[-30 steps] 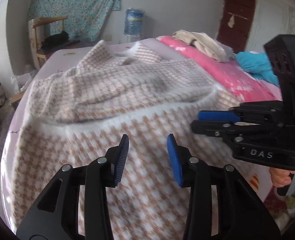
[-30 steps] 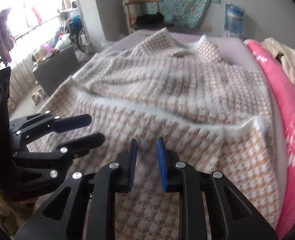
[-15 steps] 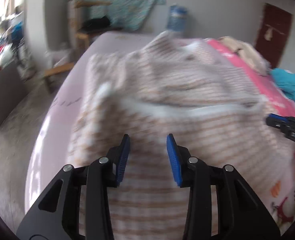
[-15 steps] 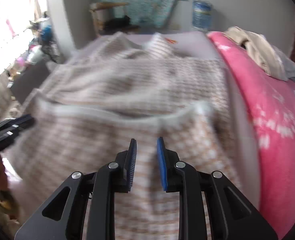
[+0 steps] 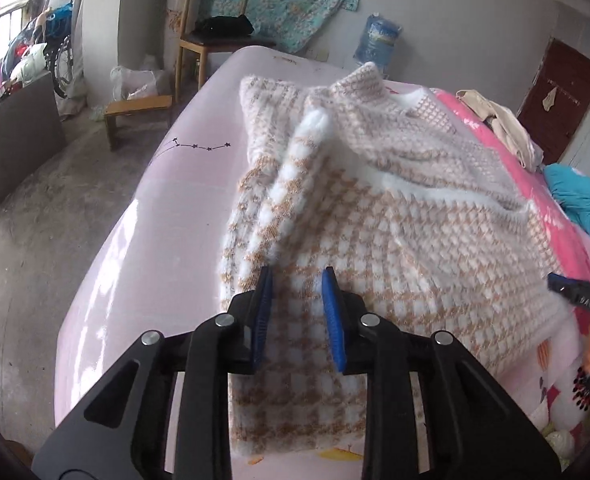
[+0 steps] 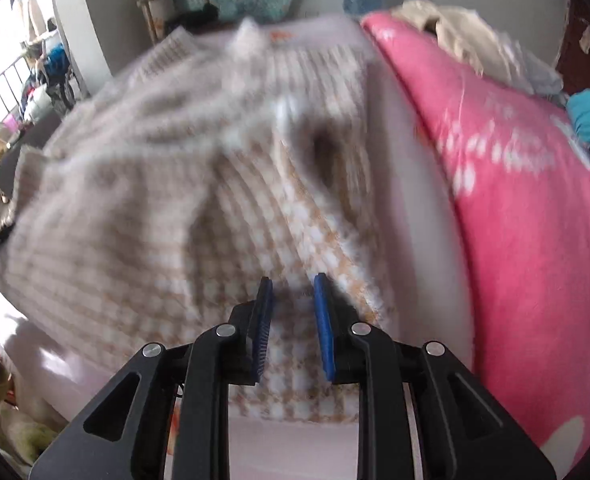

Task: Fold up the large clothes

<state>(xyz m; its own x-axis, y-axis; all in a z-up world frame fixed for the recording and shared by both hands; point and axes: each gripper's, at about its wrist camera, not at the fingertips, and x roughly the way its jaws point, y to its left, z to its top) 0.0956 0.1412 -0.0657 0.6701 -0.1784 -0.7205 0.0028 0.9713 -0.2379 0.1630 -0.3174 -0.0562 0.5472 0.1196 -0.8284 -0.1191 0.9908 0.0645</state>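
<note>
A large beige-and-white houndstooth knit garment (image 5: 395, 224) lies spread and partly folded on a pink bed sheet (image 5: 183, 184). My left gripper (image 5: 297, 312) is open just above the garment's near left edge, holding nothing. My right gripper (image 6: 293, 320) is open above the garment (image 6: 175, 200) near its right front corner, also empty. The right wrist view is motion-blurred. The right gripper's tip shows at the right edge of the left wrist view (image 5: 575, 292).
A pink quilt (image 6: 535, 208) runs along the bed's right side, with beige clothes (image 5: 499, 124) and a teal cloth (image 5: 583, 200) on it. A wooden chair (image 5: 215, 36), a low stool (image 5: 135, 112) and a water jug (image 5: 377, 42) stand beyond the bed. Concrete floor lies on the left.
The grippers have moved apart: the left to the garment's left edge, the right to its right edge. The right gripper's jaws have opened a little wider. The garment lies unheld.
</note>
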